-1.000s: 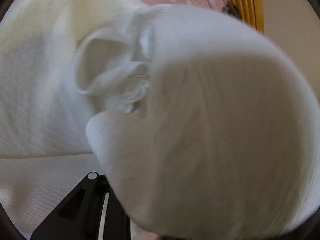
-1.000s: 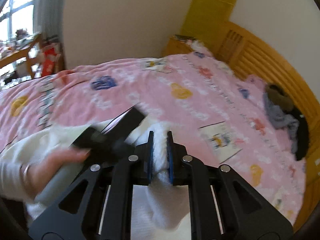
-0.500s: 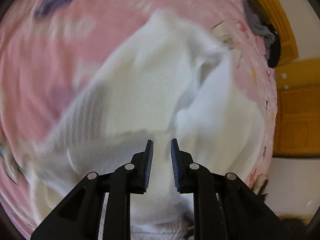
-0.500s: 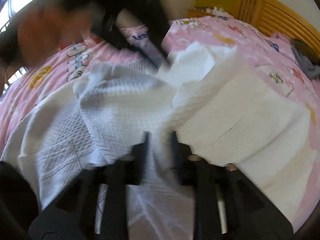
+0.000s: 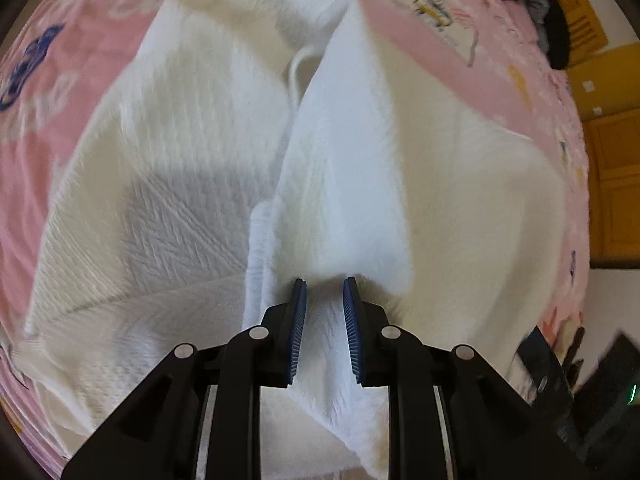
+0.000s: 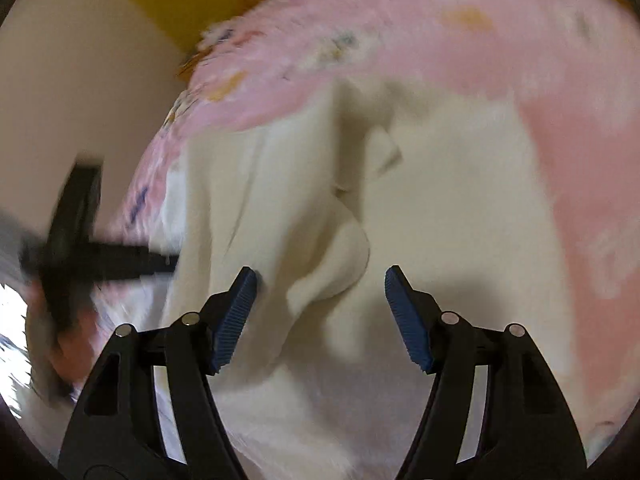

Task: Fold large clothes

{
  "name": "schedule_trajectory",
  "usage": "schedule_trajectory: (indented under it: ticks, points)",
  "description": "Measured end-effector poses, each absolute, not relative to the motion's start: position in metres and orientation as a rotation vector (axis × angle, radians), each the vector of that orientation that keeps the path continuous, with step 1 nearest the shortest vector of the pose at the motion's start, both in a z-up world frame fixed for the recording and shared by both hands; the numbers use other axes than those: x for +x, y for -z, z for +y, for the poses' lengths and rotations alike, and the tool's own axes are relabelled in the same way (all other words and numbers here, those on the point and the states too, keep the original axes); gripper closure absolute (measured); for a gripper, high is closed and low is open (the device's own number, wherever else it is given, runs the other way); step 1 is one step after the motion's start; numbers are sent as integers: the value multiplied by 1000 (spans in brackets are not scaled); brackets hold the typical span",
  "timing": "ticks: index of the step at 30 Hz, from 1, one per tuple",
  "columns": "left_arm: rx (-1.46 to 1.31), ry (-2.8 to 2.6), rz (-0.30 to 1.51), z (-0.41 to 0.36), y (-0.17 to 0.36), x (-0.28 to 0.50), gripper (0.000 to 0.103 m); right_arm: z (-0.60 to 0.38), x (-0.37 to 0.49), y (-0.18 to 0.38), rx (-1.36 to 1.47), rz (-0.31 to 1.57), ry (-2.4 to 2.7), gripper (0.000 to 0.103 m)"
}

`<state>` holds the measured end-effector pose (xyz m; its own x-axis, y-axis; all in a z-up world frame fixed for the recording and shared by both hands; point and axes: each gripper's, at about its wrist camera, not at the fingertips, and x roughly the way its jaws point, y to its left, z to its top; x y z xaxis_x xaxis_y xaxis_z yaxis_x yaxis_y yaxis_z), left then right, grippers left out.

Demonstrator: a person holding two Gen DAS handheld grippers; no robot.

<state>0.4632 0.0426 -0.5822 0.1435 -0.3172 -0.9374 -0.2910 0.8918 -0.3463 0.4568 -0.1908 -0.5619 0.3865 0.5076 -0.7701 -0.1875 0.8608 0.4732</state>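
Observation:
A large white knitted garment (image 5: 192,152) lies partly folded on the pink bedspread (image 5: 80,20). My left gripper (image 5: 324,292) is nearly shut on a fold of the white garment, which runs up between its blue pads and hangs below them. In the right wrist view the garment (image 6: 440,220) lies rumpled under my right gripper (image 6: 320,280), which is wide open and empty just above the cloth. The left gripper shows there as a blurred black shape (image 6: 80,256) at the left.
The pink bedspread (image 6: 520,60) has cartoon prints. A yellow wooden headboard (image 5: 584,28) with dark clothes (image 5: 552,28) against it stands at the upper right of the left wrist view. A plain wall (image 6: 80,60) is beyond the bed's left edge.
My right gripper has let go of the white garment and opened wide. My left gripper has swung down over the bed and now pinches a fold of the garment.

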Motion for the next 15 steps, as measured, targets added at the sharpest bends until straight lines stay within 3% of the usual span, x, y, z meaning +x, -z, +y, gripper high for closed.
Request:
schedule_trajectory:
  ticks: [2, 3, 4, 6, 14, 15]
  points:
    - [-521, 26, 1434, 43, 590, 467, 85, -187, 473, 580, 351, 1104, -440, 38]
    - [-532, 35, 1428, 44, 591, 467, 85, -182, 477, 587, 357, 1094, -436, 48]
    - [-538, 43, 1420, 45, 592, 469, 85, -178, 480, 592, 374, 1092, -452, 72]
    - [-564, 68, 1396, 49, 593, 469, 85, -174, 479, 597, 404, 1092, -450, 84]
    - [-651, 91, 1357, 68, 585, 452, 85, -219, 444, 548, 586, 1039, -501, 95]
    - [-661, 82, 1364, 70, 585, 450, 85, -228, 442, 545, 604, 1042, -486, 101]
